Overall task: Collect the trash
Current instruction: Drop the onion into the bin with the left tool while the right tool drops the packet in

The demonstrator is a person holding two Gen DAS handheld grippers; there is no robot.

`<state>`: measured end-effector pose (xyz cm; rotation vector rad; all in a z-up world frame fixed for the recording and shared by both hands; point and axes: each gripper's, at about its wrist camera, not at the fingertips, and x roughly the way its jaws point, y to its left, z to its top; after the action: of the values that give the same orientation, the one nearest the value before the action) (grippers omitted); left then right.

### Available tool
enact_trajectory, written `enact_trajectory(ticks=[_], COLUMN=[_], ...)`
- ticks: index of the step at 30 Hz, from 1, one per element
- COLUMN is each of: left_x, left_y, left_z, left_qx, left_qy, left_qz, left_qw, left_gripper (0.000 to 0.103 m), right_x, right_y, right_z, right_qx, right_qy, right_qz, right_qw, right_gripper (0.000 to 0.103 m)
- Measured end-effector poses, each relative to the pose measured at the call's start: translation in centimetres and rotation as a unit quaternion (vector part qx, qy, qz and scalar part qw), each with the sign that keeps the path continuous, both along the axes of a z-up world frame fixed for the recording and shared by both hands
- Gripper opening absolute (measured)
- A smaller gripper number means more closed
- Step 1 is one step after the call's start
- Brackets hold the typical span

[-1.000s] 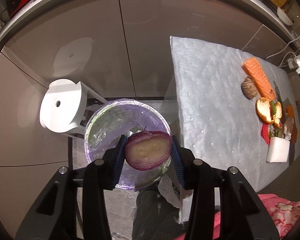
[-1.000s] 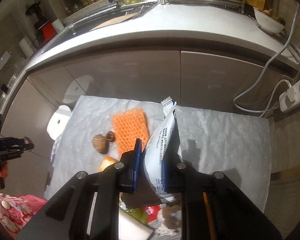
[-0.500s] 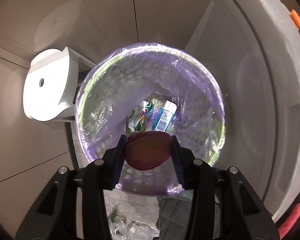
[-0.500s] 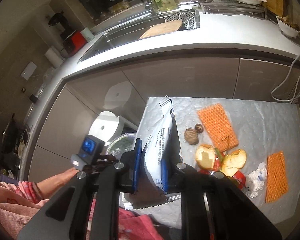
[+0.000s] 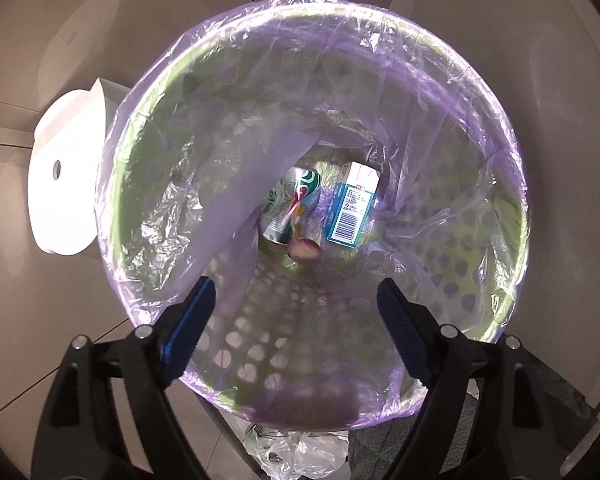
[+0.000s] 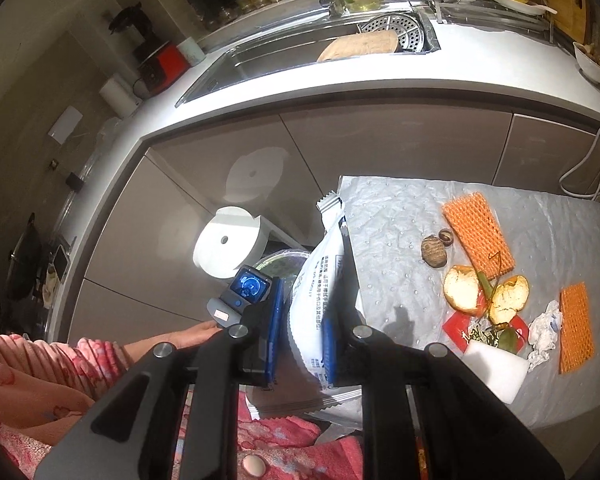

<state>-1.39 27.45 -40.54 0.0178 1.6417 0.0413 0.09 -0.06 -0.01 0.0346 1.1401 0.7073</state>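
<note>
My left gripper is open and empty, right above the green bin lined with a purple bag. At the bin's bottom lie the red onion half, a green can and a blue carton. My right gripper is shut on a white snack packet, held above the left edge of the grey-covered table. On the table lie orange peels, two orange waffle cloths, a nut shell, a crumpled tissue, red wrappers and a white block.
A white round stool stands left of the bin, also in the right wrist view. Beige cabinet fronts and a counter with a sink lie behind. A crumpled clear bag lies on the floor by the bin.
My left gripper dropped low over the bin, opened and let the onion half fall in. My right gripper swung left and rose with the packet.
</note>
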Motion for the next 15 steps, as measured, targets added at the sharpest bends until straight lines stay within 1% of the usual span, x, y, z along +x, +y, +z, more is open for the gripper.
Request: enact_trajectory(ticks=[3,6,8,10,12,15], left_x=[0.0,-0.3,-0.8,-1.7,-3.1,-5.6], left_y=[-0.2,-0.3,0.0,0.8,1.6,2.4], left_z=[1.6,5.3,9.0,13.4,18.4,24.6], left_qx=[-0.003,-0.009,-0.017,-0.035,-0.044,-0.040], left_qy=[-0.010,-0.042,-0.075,-0.115,-0.158,-0.215], left_qz=[-0.003,-0.006,0.003,0.020,0.043,0.058], left_qw=[0.9999,0.9991,0.9970,0.9926,0.9855,0.9740], left_gripper=[0.081,0.081,0.081,0.082,0.091,0.093], right_x=[-0.1,-0.1,0.0,0.3,0.6,0.9], right_y=[0.7,1.7,2.8,4.3,6.4,10.0], right_z=[-0.2,-0.9,-1.7,-3.0,-4.8,-8.4], right_qx=[0.005,0.009,0.007,0.005,-0.001,-0.004], right_qy=[0.003,0.006,0.008,0.013,0.019,0.035], right_qz=[0.007,0.018,0.031,0.050,0.076,0.115], right_qw=[1.000,1.000,0.999,0.999,0.997,0.993], right_gripper=[0.018,0.018,0.018,0.018,0.018,0.018])
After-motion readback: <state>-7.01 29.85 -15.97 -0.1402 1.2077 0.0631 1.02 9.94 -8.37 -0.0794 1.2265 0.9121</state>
